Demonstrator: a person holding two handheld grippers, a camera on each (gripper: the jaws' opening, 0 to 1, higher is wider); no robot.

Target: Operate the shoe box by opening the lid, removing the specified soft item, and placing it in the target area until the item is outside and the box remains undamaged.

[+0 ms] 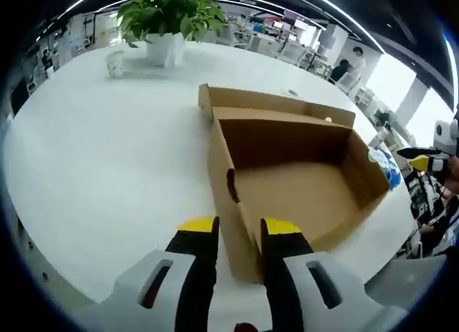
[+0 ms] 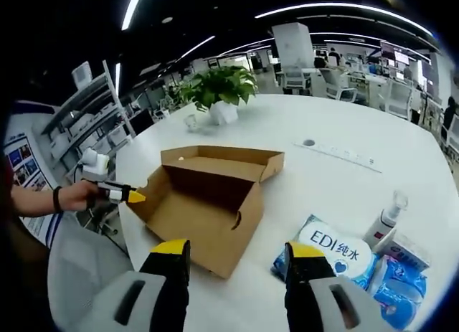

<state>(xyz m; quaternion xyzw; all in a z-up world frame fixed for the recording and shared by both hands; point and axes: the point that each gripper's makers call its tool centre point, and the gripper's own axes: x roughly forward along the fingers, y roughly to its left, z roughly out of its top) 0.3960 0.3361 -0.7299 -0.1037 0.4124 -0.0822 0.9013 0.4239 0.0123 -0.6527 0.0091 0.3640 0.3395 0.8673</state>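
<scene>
The brown cardboard shoe box (image 1: 301,192) lies open on the white table, its lid (image 1: 276,101) folded back flat, and its inside shows bare. My left gripper (image 1: 240,226) straddles the box's end wall near the corner, with the jaws a little apart. In the right gripper view a hand holds that left gripper (image 2: 128,196) at the box's (image 2: 204,210) left corner. A soft blue-and-white wipes pack (image 2: 336,256) rests on the table just right of the box, beside my open, empty right gripper (image 2: 237,254). The same pack (image 1: 385,167) and right gripper (image 1: 429,162) sit past the box's far end.
A potted plant (image 1: 168,20) and a small cup (image 1: 115,62) stand at the back of the round white table (image 1: 107,167). A spray bottle (image 2: 387,219) and more blue packets (image 2: 401,278) lie right of the wipes pack. Office desks and chairs ring the table.
</scene>
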